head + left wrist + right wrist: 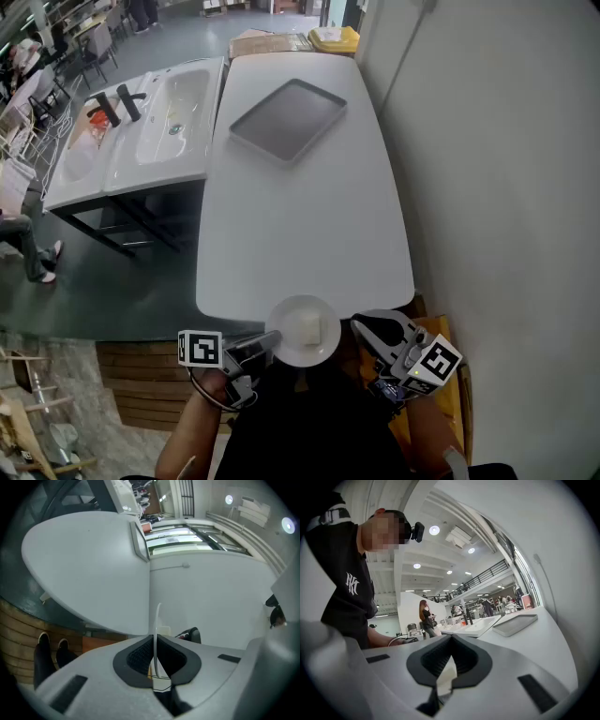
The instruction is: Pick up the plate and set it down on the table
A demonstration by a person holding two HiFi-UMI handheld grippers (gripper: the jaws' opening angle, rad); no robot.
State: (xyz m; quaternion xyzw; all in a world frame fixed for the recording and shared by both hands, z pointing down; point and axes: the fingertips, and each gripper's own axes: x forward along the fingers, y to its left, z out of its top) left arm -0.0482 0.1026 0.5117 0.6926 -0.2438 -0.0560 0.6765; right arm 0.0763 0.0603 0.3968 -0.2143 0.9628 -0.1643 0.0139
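A small white plate (291, 349) with a pale block (309, 328) on it hangs over the near edge of the white table (300, 225), close to my body. My left gripper (274, 343) is shut on the plate's left rim. In the left gripper view the plate (156, 618) shows edge-on, pinched between the dark pads of that gripper (154, 641). My right gripper (362, 328) is just right of the plate, and its jaws meet with nothing between them. In the right gripper view this gripper (450, 638) points along the table past the person's torso.
A grey tray (288, 119) lies on the far half of the table. A white double sink unit (150, 122) stands to the left. A wall (487, 141) runs along the table's right side. A yellow object (335, 39) sits beyond the far end.
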